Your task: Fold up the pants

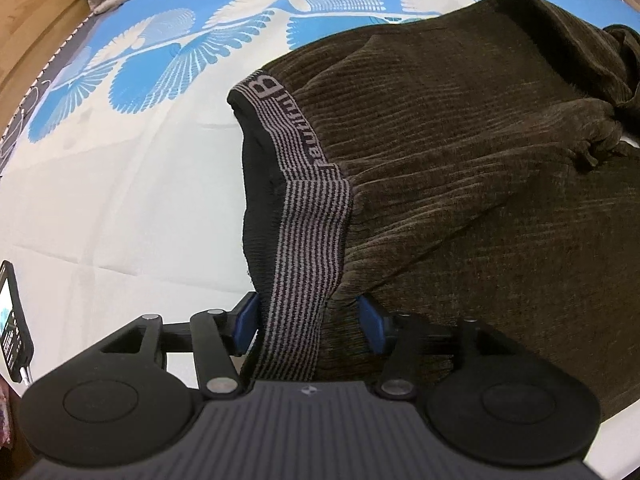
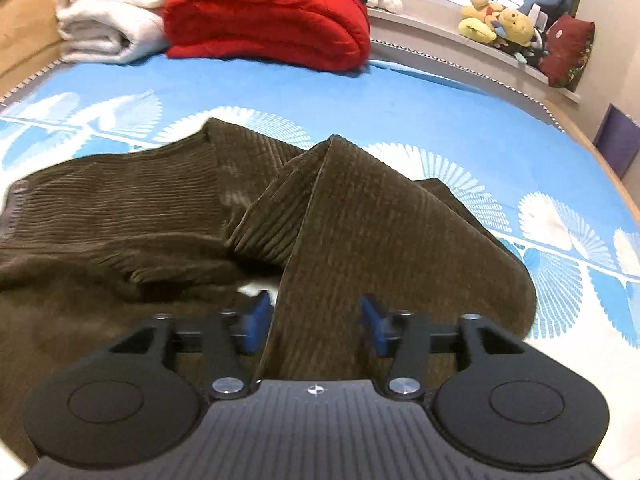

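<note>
Gripping brown pants [image 1: 460, 160]: left gripper [image 1: 308, 322], right gripper [image 2: 318, 320].

- One pair of brown corduroy pants [image 2: 168, 216]
- Two grippers: left gripper [image 1: 308, 320], right gripper [image 2: 318, 320]
- One red blanket [image 2: 268, 20], top centre
- One white blanket [image 2: 104, 16], upper left
- One phone [image 1: 12, 320], left edge

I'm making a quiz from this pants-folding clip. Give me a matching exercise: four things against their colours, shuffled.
Things:
1. pants
2. waistband
3. folded blanket
4. towels

Colours:
A. red
B. white
C. dark olive-brown
D. grey with dark stripes

Pairs: 1-C, 2-D, 3-A, 4-B
</note>
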### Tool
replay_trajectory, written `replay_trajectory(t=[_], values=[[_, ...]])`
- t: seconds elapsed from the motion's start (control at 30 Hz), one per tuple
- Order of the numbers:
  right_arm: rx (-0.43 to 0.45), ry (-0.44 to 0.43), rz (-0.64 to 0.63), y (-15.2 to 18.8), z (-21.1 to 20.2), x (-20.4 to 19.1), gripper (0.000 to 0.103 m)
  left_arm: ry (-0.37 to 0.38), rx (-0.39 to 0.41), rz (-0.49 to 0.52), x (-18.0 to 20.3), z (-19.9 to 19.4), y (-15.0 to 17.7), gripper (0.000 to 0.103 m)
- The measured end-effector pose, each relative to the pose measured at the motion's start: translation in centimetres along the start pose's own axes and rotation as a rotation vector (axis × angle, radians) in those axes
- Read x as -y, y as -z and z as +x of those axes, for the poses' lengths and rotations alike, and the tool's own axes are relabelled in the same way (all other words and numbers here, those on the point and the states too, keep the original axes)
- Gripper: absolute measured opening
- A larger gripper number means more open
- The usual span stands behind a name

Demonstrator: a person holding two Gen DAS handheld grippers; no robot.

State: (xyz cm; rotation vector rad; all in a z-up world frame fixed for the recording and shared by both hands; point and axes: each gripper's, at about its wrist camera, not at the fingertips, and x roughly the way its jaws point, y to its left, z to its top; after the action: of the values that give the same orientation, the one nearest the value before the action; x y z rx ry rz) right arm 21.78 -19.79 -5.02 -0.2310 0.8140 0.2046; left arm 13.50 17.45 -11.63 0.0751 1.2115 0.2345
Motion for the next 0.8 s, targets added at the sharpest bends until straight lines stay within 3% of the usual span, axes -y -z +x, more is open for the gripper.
replay_trajectory(t=[0.17, 0.23, 0.3, 0.33, 0.5, 0.6, 0.7, 0.8], values=[[-0.047, 0.050, -0.070, -0.4, 3.3, -3.1, 0.059, 0.016, -0.018, 0.008, -0.4, 0.8, -0.1, 0.060], [-0.087, 0.066, -0.098, -0.3, 4.4, -3.7, 0.050, 0.026, -0.023, 0.004, -0.7, 1.0, -0.1, 0.059], [-0.121, 0.077, -0.103, 0.0, 4.9, -3.8, 0.013, 0.032, -0.027, -0.003, -0.9, 1.2, -0.2, 0.059], [-0.124, 0.091, -0.103, 0.0, 4.9, -3.6, 0.005, 0.032, -0.029, -0.006, -0.9, 1.2, -0.2, 0.059], [0.004, 0.125, 0.061, -0.8, 0.6, 0.5, 0.003, 0.004, -0.030, 0.016, -0.1, 1.2, -0.1, 0.059], [0.037, 0.111, 0.157, -0.1, -2.7, 4.6, 0.003, -0.016, -0.025, 0.034, 0.4, 1.1, 0.0, 0.059], [-0.009, 0.102, 0.150, 2.9, -4.9, 8.3, 0.002, -0.033, -0.020, 0.048, 0.8, 1.1, 0.1, 0.059], [-0.135, 0.087, 0.102, 7.1, -5.8, 11.0, 0.002, -0.044, -0.018, 0.053, 1.1, 0.9, 0.2, 0.059]])
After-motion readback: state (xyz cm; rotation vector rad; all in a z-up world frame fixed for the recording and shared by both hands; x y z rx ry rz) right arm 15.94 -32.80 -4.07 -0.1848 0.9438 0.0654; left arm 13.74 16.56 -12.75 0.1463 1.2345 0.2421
